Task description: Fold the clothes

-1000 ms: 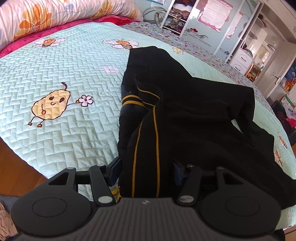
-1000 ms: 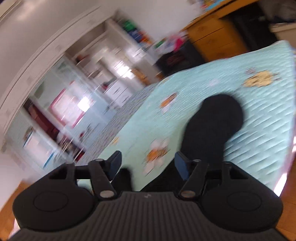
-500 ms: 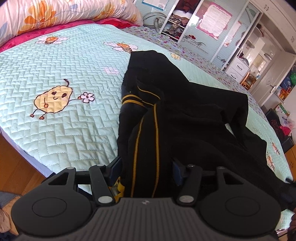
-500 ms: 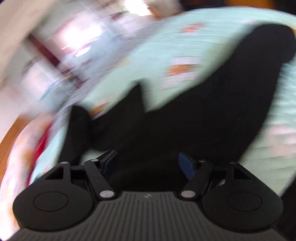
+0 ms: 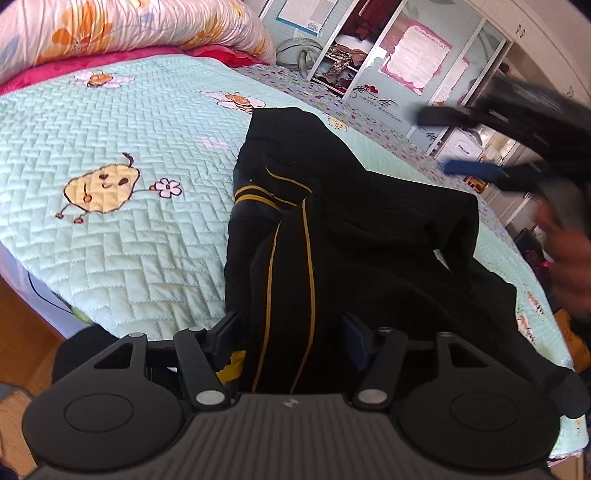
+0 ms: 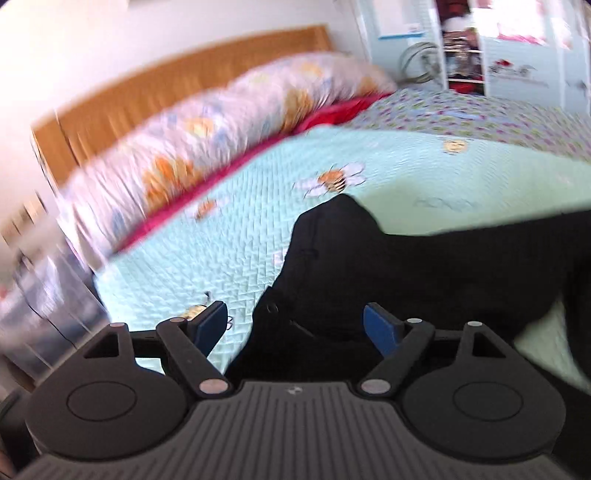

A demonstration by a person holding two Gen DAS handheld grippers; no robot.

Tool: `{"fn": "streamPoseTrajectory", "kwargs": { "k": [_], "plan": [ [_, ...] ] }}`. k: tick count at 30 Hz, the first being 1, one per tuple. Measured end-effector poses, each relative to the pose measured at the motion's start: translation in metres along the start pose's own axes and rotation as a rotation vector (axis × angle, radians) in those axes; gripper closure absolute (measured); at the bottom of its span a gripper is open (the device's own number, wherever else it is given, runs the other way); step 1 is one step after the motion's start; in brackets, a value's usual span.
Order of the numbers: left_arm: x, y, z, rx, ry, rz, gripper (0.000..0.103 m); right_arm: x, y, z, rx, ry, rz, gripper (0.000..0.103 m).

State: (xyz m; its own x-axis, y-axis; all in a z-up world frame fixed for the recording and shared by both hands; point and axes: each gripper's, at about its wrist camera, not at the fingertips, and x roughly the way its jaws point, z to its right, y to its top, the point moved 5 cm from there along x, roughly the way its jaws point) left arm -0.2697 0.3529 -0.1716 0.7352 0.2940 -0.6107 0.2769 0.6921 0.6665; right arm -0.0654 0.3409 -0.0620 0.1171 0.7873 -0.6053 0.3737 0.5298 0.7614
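A black garment with thin yellow stripes [image 5: 332, 236] lies rumpled on the mint quilted bedspread [image 5: 110, 192]. My left gripper [image 5: 290, 334] is at the near bed edge, jaws apart, with a striped fold of the garment lying between the fingers. My right gripper [image 6: 299, 326] is open above the garment [image 6: 388, 266], nothing clamped in it. It also shows blurred in the left wrist view [image 5: 476, 144], in the air at the upper right, held by a hand [image 5: 565, 258].
A floral pillow [image 5: 110, 33] and a pink blanket edge lie at the head of the bed. A wooden headboard [image 6: 184, 85] stands behind. Wardrobes and shelves [image 5: 406, 62] line the far wall. Wood floor [image 5: 22, 325] lies beside the bed.
My right gripper has swung fast from facing the room to facing the headboard and has come over the garment. It has entered the left wrist view. My left gripper has barely moved.
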Motion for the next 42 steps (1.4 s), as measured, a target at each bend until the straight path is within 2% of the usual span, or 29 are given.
{"fn": "streamPoseTrajectory", "kwargs": {
  "k": [4,6,11,13,14,15,17,18,21,26,28,29,30,31,32,33,35,37,38,40,42],
  "plan": [
    [0.003,-0.001,-0.002,-0.012,-0.040,0.006,0.040,0.087,0.038,-0.041,-0.108,-0.079,-0.082,0.021],
    [0.005,-0.001,-0.007,-0.032,-0.065,0.003,0.040,0.129,0.049,-0.055,-0.123,-0.153,-0.123,0.021],
    [0.013,0.003,-0.021,-0.072,-0.097,-0.023,0.039,0.224,0.055,-0.049,-0.070,-0.425,-0.262,0.021],
    [0.016,0.005,-0.028,-0.095,-0.119,-0.037,0.038,0.253,0.043,-0.041,-0.142,-0.547,-0.302,0.022],
    [0.016,0.006,-0.031,-0.106,-0.127,-0.045,0.038,0.265,0.035,-0.038,-0.213,-0.606,-0.305,0.034],
    [0.018,0.006,-0.033,-0.113,-0.132,-0.052,0.038,0.273,0.031,-0.034,-0.265,-0.650,-0.303,0.061],
    [0.020,0.009,-0.037,-0.125,-0.145,-0.058,0.037,0.270,0.030,-0.022,-0.245,-0.620,-0.278,0.069],
    [0.020,0.010,-0.039,-0.129,-0.152,-0.058,0.037,0.258,0.034,-0.015,-0.200,-0.577,-0.256,0.077],
    [0.018,0.012,-0.041,-0.121,-0.173,-0.044,0.036,0.207,0.057,0.010,-0.055,-0.429,-0.148,0.089],
    [0.006,0.018,-0.036,-0.062,-0.230,0.028,0.036,0.084,0.113,0.073,0.181,-0.280,0.168,0.092],
    [0.000,0.020,-0.032,-0.036,-0.256,0.054,0.036,0.051,0.116,0.112,0.256,-0.298,0.236,0.092],
    [-0.002,0.021,-0.030,-0.026,-0.268,0.060,0.036,0.043,0.109,0.134,0.261,-0.334,0.234,0.092],
    [-0.003,0.022,-0.028,-0.016,-0.276,0.059,0.036,0.042,0.095,0.158,0.257,-0.410,0.199,0.091],
    [-0.003,0.022,-0.025,-0.002,-0.277,0.053,0.036,0.043,0.079,0.181,0.262,-0.479,0.152,0.091],
    [-0.002,0.021,-0.021,0.019,-0.274,0.047,0.036,0.050,0.058,0.205,0.298,-0.522,0.063,0.090],
    [-0.002,0.021,-0.017,0.040,-0.270,0.040,0.036,0.055,0.038,0.226,0.337,-0.556,-0.011,0.089],
    [-0.001,0.021,-0.011,0.083,-0.266,0.029,0.032,0.052,0.006,0.242,0.430,-0.560,-0.044,0.085],
    [0.001,0.021,-0.004,0.110,-0.276,0.021,0.031,0.044,-0.007,0.231,0.453,-0.541,0.001,0.078],
    [0.001,0.021,-0.001,0.120,-0.287,0.017,0.031,0.041,-0.008,0.222,0.442,-0.544,0.024,0.072],
    [0.006,0.021,0.009,0.126,-0.324,0.001,0.031,0.039,-0.003,0.205,0.353,-0.556,0.056,0.071],
    [0.020,0.024,0.022,0.124,-0.360,-0.022,0.031,0.043,0.007,0.194,0.239,-0.590,0.039,0.070]
  ]
}}
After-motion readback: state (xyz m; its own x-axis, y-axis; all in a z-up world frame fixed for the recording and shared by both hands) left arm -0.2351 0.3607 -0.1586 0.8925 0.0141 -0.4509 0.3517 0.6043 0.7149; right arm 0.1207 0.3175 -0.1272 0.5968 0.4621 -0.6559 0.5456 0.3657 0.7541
